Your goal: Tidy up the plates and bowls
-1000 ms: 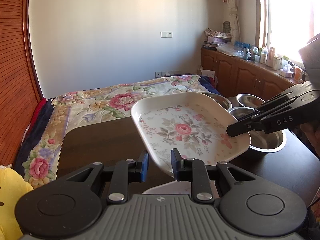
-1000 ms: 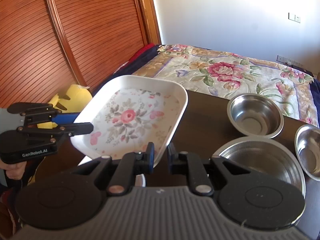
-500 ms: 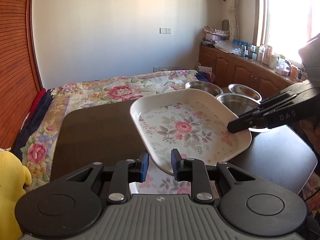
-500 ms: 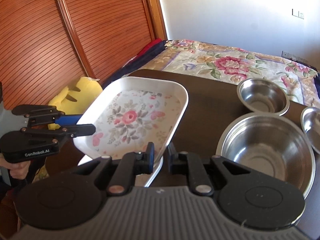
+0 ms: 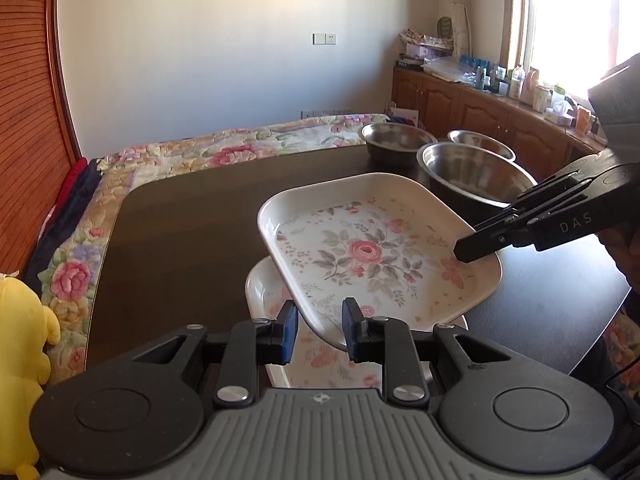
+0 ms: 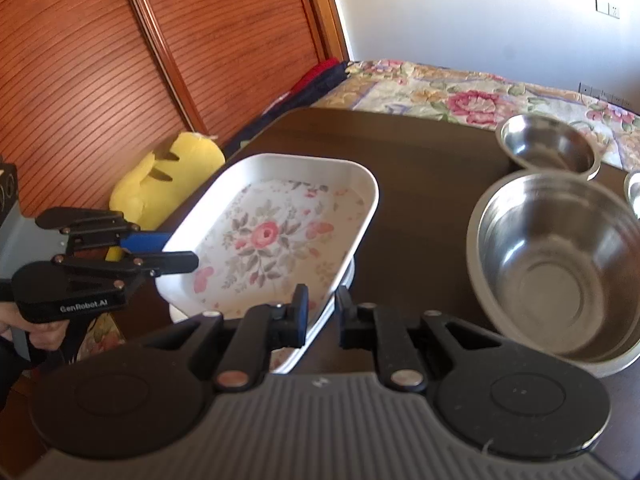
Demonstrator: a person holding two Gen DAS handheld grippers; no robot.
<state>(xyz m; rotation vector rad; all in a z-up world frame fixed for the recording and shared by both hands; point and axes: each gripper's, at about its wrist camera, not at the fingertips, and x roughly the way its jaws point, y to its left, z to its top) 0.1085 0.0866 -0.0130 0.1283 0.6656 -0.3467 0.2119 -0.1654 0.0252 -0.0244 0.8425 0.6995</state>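
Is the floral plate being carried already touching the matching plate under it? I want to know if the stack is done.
Cannot tell. In the left wrist view the upper plate overlaps the lower plate, hiding any gap; the right wrist view shows only the lower plate's rim.

The lower floral plate [image 5: 276,304] lies mostly hidden under the upper floral plate [image 5: 376,248], with only a rim and a strip of its pattern showing, and the gripper body covers its near end. In the right wrist view the third steel bowl [image 6: 633,192] is cut off by the right edge, and the large steel bowl [image 6: 560,264] is partly cut off there too. The bottles on the counter [image 5: 516,80] are too small and washed out by window glare to tell apart.
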